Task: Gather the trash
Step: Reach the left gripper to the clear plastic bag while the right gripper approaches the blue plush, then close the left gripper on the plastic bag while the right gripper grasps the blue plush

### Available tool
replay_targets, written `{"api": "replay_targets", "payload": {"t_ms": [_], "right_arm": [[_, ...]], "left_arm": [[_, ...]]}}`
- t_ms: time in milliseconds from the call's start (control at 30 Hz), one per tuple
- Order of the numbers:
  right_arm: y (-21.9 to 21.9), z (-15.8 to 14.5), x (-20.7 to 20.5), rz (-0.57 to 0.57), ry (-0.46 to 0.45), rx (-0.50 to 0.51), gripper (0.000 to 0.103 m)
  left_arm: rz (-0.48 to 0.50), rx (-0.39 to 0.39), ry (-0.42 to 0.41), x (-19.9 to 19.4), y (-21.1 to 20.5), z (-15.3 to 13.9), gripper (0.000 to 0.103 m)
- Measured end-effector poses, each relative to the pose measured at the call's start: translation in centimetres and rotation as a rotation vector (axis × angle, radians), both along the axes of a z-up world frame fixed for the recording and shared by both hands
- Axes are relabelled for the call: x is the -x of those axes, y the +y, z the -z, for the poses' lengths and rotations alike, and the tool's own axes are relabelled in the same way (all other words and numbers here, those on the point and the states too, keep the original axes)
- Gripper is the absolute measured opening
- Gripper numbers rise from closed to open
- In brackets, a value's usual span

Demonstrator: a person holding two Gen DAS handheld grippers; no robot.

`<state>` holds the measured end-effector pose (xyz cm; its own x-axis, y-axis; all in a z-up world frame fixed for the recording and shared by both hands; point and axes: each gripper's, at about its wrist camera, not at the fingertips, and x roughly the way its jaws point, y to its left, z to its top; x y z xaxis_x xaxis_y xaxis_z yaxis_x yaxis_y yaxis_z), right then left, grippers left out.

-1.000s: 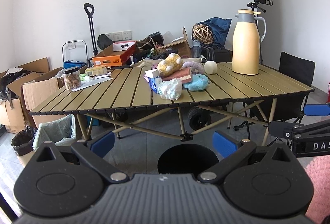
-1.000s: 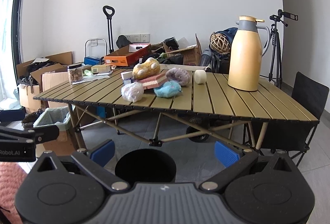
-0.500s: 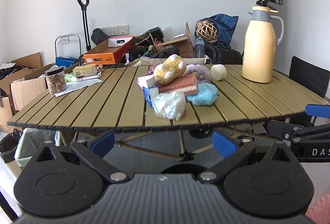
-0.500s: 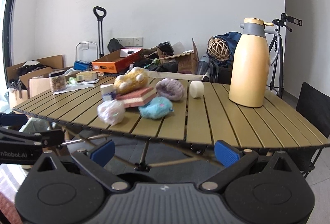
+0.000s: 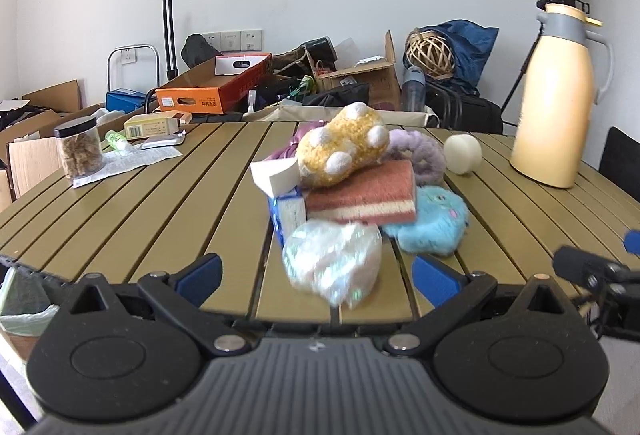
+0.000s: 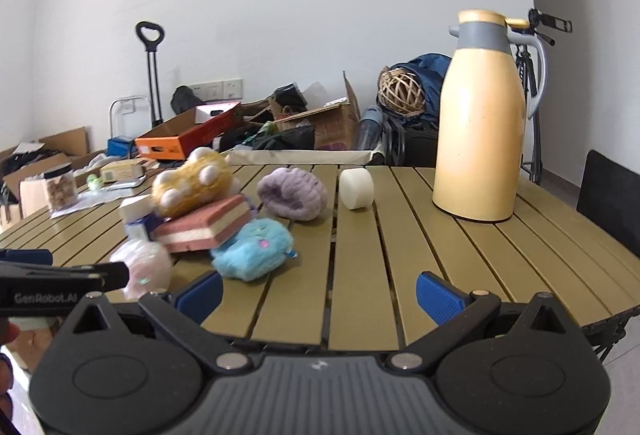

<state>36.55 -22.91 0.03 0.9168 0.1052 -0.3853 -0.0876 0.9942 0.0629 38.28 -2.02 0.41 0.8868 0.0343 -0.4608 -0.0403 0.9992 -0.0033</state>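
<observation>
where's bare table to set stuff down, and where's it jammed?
Bare slats on the table between the jar and the toy pile. Also bare: the near right stretch between the blue plush and the thermos. Crowded: the centre pile around the sponge and crumpled bag.

From my right-hand camera I read "GenRobot.AI" in pale letters on the black side of my left gripper [image 6: 60, 285], which reaches in at the left edge of that view. The boxes on the table and those behind it carry print and barcodes, but all of it is too small and blurred for me to read.
</observation>
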Motion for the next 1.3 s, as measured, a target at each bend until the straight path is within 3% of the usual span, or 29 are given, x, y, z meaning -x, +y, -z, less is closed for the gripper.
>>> {"api": "replay_targets", "payload": {"t_ms": [167,300,400,500,567,667,1100,1300], "right_arm": [[-0.2,1.6,-1.8,0.021,-0.014,-0.005,0.103],[0.0,2.6,-2.9,0.018,0.017,-0.018,0.103],[0.4,2.8,-3.1,0.013,0.017,-0.008,0.103],[0.7,2.8,-3.0,0.008,0.015,-0.005,0.103],[0.8,2.7,-3.0,0.007,0.016,-0.008,0.103],[0.8,2.5,-3.0,0.01,0.015,-0.014,0.103],[3.3,1.4,-3.6,0.006,-0.03,-0.053,0.103],[6.1,1.0,-5.0,-0.012,-0.061,0.044,0.103]], "left_arm": [[-0.043,0.071,0.017,-2.8,0.1,1.5,0.103],[-0.032,0.058,0.015,-3.9,-0.8,2.2,0.103],[-0.03,0.045,0.012,-4.4,-1.3,2.5,0.097],[-0.025,0.053,0.024,-4.8,-1.4,2.8,0.079],[-0.015,0.049,0.038,-5.1,-1.5,3.1,0.06],[-0.011,0.04,0.041,-5.2,-1.6,3.3,0.051],[-0.009,0.058,-0.011,-2.7,1.4,1.4,0.048],[-0.061,0.066,-0.032,-2.0,4.5,0.6,0.048]]}}
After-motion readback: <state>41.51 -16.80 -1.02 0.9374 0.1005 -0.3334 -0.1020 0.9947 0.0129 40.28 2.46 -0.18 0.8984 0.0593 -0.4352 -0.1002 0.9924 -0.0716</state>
